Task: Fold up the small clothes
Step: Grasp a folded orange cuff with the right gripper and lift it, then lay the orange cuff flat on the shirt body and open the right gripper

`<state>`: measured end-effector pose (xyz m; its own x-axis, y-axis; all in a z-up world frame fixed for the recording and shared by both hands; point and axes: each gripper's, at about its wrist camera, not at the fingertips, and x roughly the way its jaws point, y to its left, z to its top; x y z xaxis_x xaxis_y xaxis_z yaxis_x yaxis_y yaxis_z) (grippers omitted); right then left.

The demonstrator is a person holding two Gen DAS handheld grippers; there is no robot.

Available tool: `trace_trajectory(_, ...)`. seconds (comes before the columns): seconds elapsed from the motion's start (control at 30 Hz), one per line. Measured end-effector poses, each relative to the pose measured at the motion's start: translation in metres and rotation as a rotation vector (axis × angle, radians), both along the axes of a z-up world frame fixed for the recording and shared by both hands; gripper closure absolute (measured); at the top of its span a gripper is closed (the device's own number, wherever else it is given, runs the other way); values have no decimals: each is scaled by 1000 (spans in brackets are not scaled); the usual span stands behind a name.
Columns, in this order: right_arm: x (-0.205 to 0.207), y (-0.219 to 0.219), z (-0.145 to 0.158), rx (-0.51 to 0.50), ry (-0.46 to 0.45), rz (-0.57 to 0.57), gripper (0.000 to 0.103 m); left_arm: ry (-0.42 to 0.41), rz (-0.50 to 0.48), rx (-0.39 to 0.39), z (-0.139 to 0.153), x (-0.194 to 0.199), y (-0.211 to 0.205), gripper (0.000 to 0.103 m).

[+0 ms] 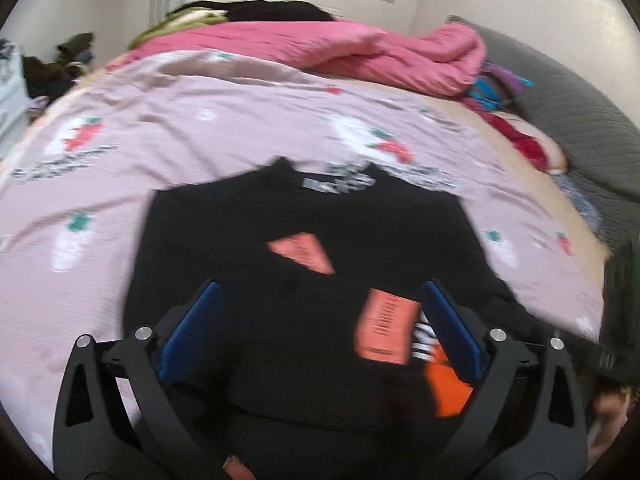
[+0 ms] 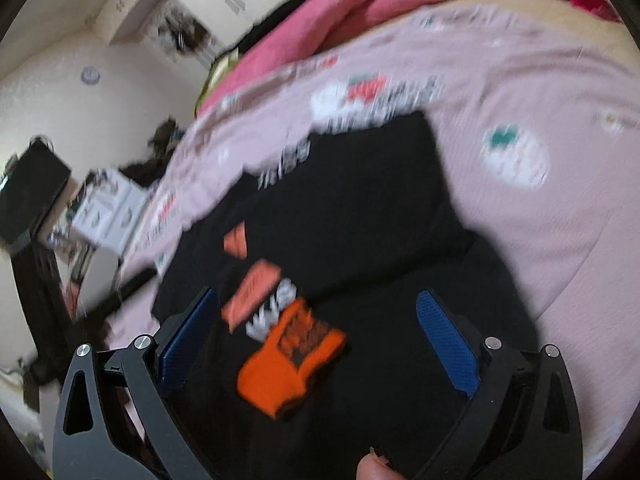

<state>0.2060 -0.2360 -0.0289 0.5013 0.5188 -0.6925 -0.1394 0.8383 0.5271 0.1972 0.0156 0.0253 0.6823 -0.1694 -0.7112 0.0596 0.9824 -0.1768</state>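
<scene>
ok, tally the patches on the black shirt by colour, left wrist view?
Pink patches: 2
Orange patch: 1
Total: 3, all on the black shirt

One black garment [image 1: 304, 280], two hand-held grippers, left [image 1: 320, 312] and right [image 2: 320, 320], one pink quilt [image 1: 340, 48].

The black garment [image 1: 304, 280] is matt cloth with flat orange printed patches. Under it, the pink bedsheet [image 1: 200, 128] is thin, creased cloth. Beyond the garment, the pink quilt [image 1: 360, 48] looks soft. Both grippers' pads [image 2: 448, 344] are textured blue, on matt black plastic arms with shiny metal pins.
</scene>
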Motion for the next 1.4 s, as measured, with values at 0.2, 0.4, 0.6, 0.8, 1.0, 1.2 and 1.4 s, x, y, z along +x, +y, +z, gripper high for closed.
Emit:
trace_trajectory(0.2, -4, 32, -22, -99, 54, 30, 33, -8, 79, -8, 7, 4, 35, 9)
trace_trajectory(0.4, -6, 47, -20, -145, -13, 67, 87, -21, 153, -5, 13, 5, 59, 9)
trace_trajectory(0.6, -9, 55, 2, -144, -115, 102, 90, -49, 242, 54, 21, 1, 81, 9)
trace_trajectory(0.8, 9, 72, 55, -207, -277, 148, 91, -51, 304, -2, 22, -1, 107, 9)
trace_trajectory(1.0, 32, 79, 99, -330, -438, 157, 91, -48, 336, -8, 18, 5, 118, 9)
trace_trajectory(1.2, 57, 60, 86, -352, -414, 108, 91, -51, 332, 17, 13, 12, 116, 9)
trace_trajectory(1.4, 66, 50, 63, -392, -354, 67, 91, -50, 285, 33, 8, 20, 98, 9)
